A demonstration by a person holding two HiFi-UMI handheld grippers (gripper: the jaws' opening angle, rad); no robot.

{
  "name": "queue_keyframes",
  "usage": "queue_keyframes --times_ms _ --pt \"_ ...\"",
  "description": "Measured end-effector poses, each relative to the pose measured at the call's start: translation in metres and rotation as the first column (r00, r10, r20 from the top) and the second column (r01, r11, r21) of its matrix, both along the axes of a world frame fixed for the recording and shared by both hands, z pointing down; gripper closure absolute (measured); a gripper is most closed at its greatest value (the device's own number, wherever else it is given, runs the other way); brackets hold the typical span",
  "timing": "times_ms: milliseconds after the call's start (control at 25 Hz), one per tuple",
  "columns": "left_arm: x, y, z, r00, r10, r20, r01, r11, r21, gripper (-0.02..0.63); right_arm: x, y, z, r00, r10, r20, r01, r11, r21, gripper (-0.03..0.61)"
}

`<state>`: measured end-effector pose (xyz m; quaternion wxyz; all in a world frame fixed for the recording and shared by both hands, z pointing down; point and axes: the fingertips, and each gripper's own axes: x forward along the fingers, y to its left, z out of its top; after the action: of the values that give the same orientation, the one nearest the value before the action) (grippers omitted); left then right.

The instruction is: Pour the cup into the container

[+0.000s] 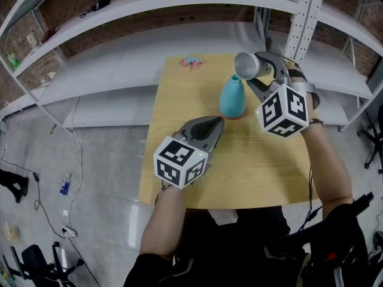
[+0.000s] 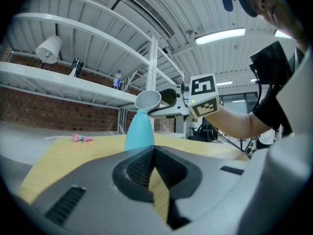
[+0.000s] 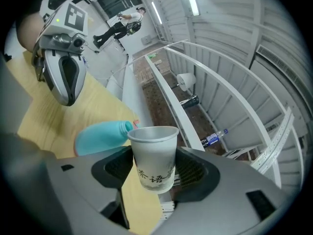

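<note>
**Cup** (image 1: 246, 65): pale, frosted, thin-walled disposable cup with dark printed characters low on its side. It is gripped in the right tongs (image 3: 152, 164), whose pads press on opposite sides of the lower wall near the base. It is tipped well over, with its rim just above the narrow mouth of the container. No view shows its contents.
- Handling, as a judgement: light, soft-walled and easily crushed or ovalled. The base ring is the stiffest part, so the low hold suits it. A harder squeeze could buckle the wall or spit the cup out of the pads.

**Container** (image 1: 232, 97): teal, vase-shaped, broad below and tapering to a small neck. It stands upright on the surface (image 1: 179, 160), between the two tongs and free of both.
- Handling, as a judgement: probably light and smooth. The small opening leaves little margin for the pour, and a knock from the cup rim could tip it.

**Left tongs** (image 2: 154, 150): closed on nothing, tips together. They are held low over the surface on the near side of the container, not touching it.

**Other items**: a small pink object (image 1: 191, 61) at the far edge of the surface, well apart from the work, and white shelves (image 1: 119, 52) behind.
</note>
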<state>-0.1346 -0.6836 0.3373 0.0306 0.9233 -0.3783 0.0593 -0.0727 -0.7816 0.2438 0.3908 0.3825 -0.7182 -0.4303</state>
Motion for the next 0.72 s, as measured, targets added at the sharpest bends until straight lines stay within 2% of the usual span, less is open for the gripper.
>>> queue_keyframes --times_ms 480,720 --pt "-0.001 -0.001 -0.001 1.0 -0.001 0.0 0.001 1.0 -0.001 0.621 0.012 0.007 -0.006 0.975 -0.005 0.221 0.021 0.997 -0.07 0.302" --pt "-0.002 -0.002 -0.001 1.0 -0.002 0.0 0.002 1.0 -0.003 0.621 0.029 0.006 -0.001 0.92 0.04 0.389 0.036 0.982 -0.185 0.302"
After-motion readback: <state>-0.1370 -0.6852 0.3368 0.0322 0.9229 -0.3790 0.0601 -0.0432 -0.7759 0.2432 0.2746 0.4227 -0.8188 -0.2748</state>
